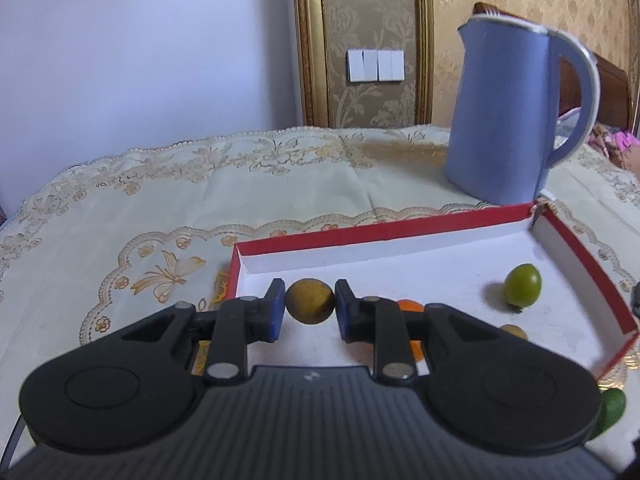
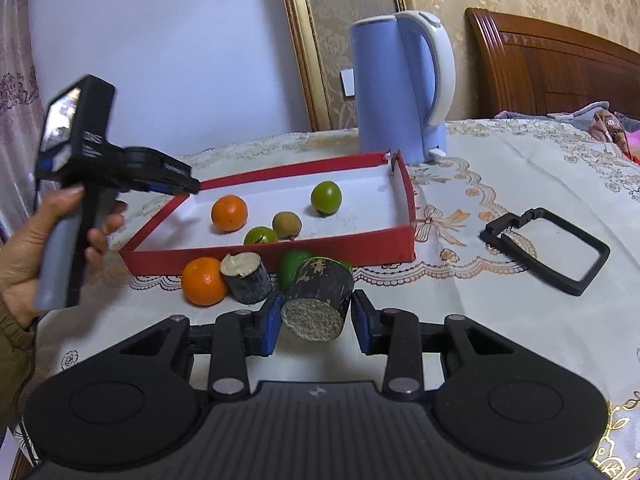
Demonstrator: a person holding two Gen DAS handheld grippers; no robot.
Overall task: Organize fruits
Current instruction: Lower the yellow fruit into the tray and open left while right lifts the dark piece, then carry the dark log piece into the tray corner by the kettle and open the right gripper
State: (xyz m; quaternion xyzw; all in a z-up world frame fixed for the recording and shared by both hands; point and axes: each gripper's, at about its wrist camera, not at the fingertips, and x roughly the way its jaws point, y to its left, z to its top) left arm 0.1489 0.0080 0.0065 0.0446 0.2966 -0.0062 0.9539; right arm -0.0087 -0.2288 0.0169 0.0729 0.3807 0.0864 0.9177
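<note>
step: fruits are being moved into the red box | left gripper: fingers closed on a brown fruit, held over the box | right gripper: fingers closed on a dark cane piece, over the bench | next: brown fruit to be lowered and released inside the box

There were two oranges, three green fruits, two brown fruits, two dark cut stubs, one red tray, one kettle, one black frame.

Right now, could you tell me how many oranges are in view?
2. One orange lies inside the red tray, near its left side; the other orange sits on the tablecloth just outside the tray's front wall. Others may be hidden.
</note>
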